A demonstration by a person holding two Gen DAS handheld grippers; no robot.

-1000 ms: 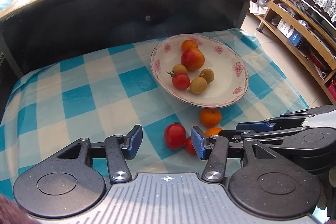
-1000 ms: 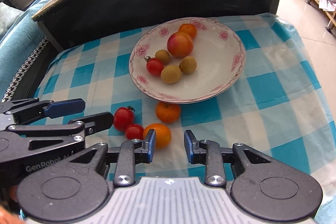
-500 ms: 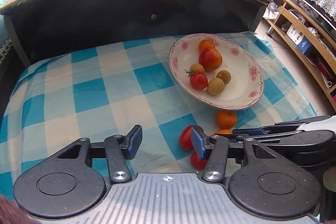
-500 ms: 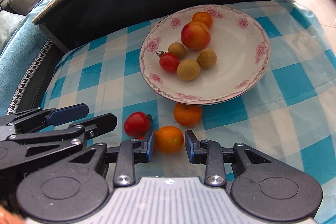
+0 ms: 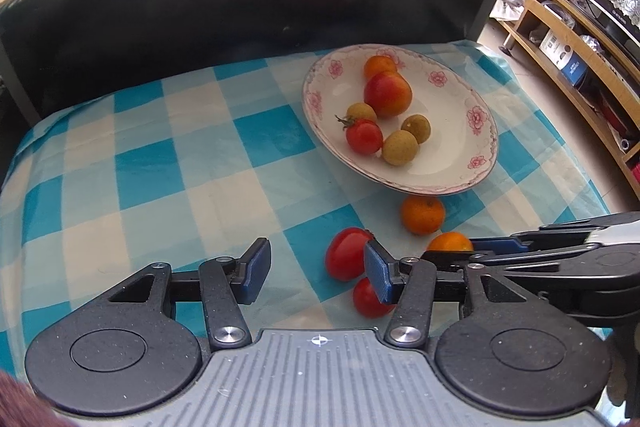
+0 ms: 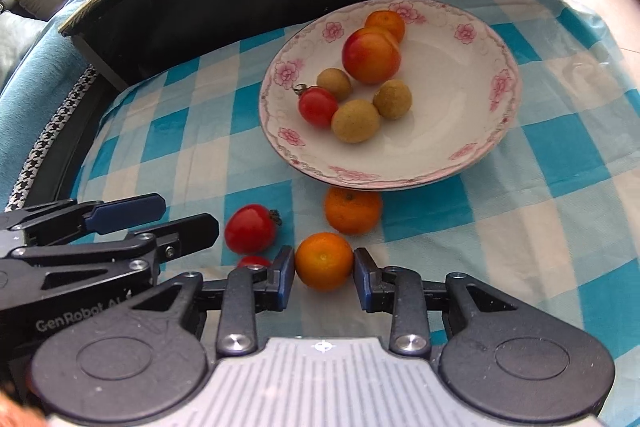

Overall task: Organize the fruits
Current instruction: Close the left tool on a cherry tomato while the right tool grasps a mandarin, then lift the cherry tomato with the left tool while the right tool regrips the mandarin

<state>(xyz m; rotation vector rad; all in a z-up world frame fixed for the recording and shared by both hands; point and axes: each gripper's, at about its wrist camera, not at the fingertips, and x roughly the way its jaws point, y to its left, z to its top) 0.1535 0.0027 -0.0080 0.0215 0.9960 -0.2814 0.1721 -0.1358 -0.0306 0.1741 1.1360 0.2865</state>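
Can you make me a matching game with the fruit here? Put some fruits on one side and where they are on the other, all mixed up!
Fruits:
1. peach
2. near mandarin
3. larger loose tomato
4. far loose mandarin

Places:
A. on the cloth, just under the plate's front rim
B. between the right gripper's jaws
C. on the plate
D. on the cloth, left of the mandarins

Pairs: 1-C, 2-B, 3-D, 4-A
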